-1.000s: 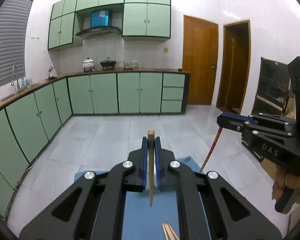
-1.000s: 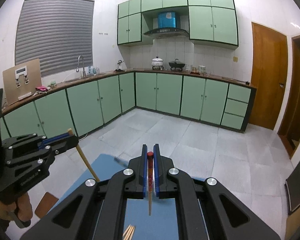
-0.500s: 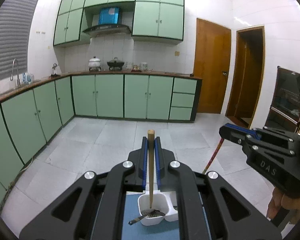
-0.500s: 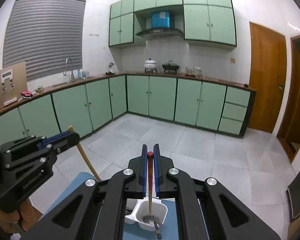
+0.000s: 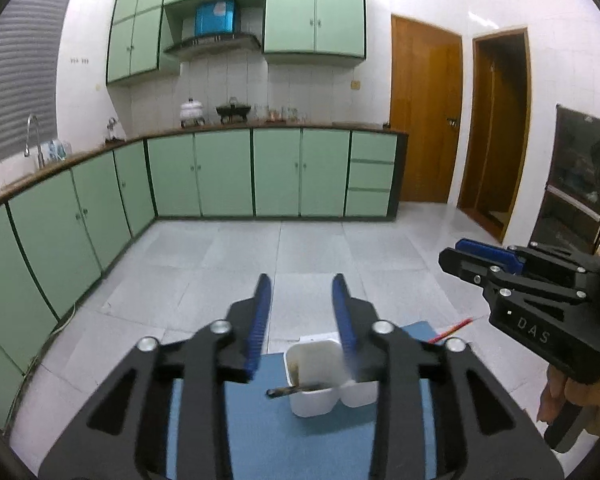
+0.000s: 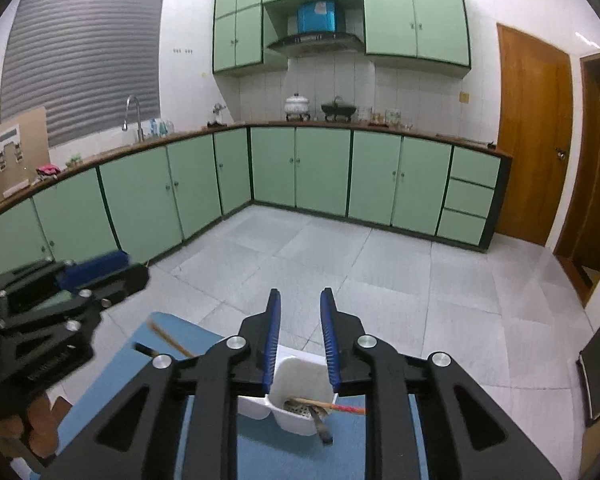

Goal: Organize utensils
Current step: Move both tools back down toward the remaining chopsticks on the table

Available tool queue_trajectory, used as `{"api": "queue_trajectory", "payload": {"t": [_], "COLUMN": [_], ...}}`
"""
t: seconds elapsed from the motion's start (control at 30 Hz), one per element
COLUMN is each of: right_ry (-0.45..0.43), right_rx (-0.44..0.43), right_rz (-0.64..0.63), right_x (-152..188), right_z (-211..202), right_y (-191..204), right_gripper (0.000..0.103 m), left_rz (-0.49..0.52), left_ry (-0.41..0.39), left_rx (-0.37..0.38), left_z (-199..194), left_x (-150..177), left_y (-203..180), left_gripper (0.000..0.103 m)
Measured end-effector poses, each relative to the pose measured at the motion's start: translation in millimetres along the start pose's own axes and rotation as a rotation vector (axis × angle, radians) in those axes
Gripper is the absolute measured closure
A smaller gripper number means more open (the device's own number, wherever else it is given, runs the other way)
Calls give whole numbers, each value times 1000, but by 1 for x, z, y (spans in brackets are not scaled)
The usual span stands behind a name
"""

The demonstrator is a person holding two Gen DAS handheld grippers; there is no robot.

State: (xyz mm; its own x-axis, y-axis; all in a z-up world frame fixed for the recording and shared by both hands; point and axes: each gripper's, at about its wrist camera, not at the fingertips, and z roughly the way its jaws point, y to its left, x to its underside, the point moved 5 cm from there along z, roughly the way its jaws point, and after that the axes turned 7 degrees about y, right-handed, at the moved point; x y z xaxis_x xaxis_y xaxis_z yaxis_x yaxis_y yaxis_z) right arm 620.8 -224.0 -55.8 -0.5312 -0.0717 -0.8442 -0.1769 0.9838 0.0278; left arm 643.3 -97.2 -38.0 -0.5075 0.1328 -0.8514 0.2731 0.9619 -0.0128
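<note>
A blue tabletop carries a white two-compartment holder, and both grippers hover above it with nothing between their fingers. The left gripper has its fingers spread wide over the holder, and the right gripper has its fingers parted too. A red-ended chopstick lies tilted across the rim of one compartment beside a dark metal utensil, and a plain wooden chopstick shows blurred near the left gripper.
</note>
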Motion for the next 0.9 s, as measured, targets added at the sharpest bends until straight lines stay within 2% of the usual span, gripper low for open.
{"api": "queue_trajectory", "payload": {"t": [0.13, 0.27, 0.4, 0.53, 0.67, 0.77, 0.9], "right_ry": [-46, -81, -86, -68, -11, 65, 152], "right_rx": [1, 3, -4, 11, 12, -9, -30], "right_rz": [14, 6, 3, 13, 29, 69, 92], "right_x": [13, 51, 106, 179, 257, 311, 371], "right_z": [-52, -109, -156, -190, -203, -195, -173], "right_y": [6, 19, 32, 42, 55, 64, 82], "right_gripper": [72, 58, 53, 49, 49, 49, 55], "left_rz": [10, 24, 48, 34, -3, -54, -115], "left_ry": [-28, -20, -4, 42, 89, 167, 220], "left_rx": [-10, -4, -7, -2, -12, -23, -38], "left_z": [-61, -111, -157, -190, -203, -201, -200], "left_x": [9, 50, 114, 192, 260, 317, 361], "left_y": [-5, -15, -26, -33, -32, -29, -22], "left_gripper": [62, 48, 44, 41, 41, 41, 41]}}
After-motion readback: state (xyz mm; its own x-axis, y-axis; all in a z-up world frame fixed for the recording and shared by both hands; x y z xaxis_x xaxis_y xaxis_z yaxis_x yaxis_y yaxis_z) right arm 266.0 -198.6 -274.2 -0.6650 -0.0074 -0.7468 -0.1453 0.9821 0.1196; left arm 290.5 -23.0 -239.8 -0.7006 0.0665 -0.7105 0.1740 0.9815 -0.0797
